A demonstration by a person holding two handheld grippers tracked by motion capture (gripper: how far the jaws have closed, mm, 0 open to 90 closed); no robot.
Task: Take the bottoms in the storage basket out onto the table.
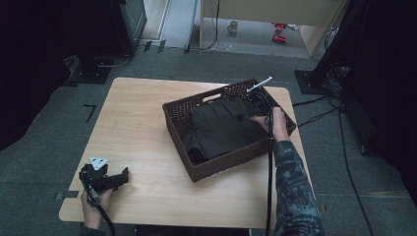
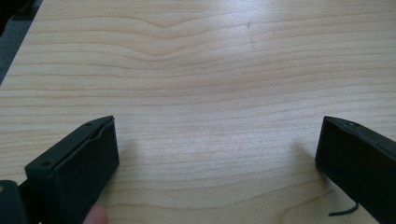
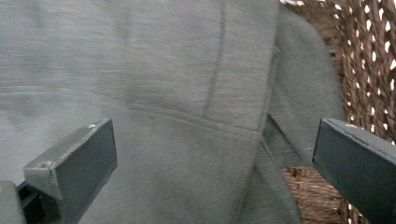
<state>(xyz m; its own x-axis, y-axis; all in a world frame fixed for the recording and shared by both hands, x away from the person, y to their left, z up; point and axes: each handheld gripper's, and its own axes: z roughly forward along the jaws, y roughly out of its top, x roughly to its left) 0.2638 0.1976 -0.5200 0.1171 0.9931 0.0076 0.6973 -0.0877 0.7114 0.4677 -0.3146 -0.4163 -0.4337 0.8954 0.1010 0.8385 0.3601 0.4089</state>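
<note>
With its fingers [image 3: 359,172] spread wide above the dark folded garment [image 3: 163,93] in the wicker basket [image 1: 216,164], the right gripper [image 1: 263,110] seems poised to grasp; next it must descend and pinch cloth. Left gripper [image 2: 217,163] rests released on the bench [image 2: 210,60]. Garment type unclear.

A light wooden table [image 1: 142,128] with rounded corners stood on grey carpet [image 1: 44,162] in a dim room. At the far side stood a pale wooden desk [image 1: 275,10], with a mug [image 1: 232,26] and red items [image 1: 279,35] on the floor beneath it. Black cables [image 1: 344,142] trailed over the carpet at the right, and dark stands [image 1: 93,69] stood at the far left.
</note>
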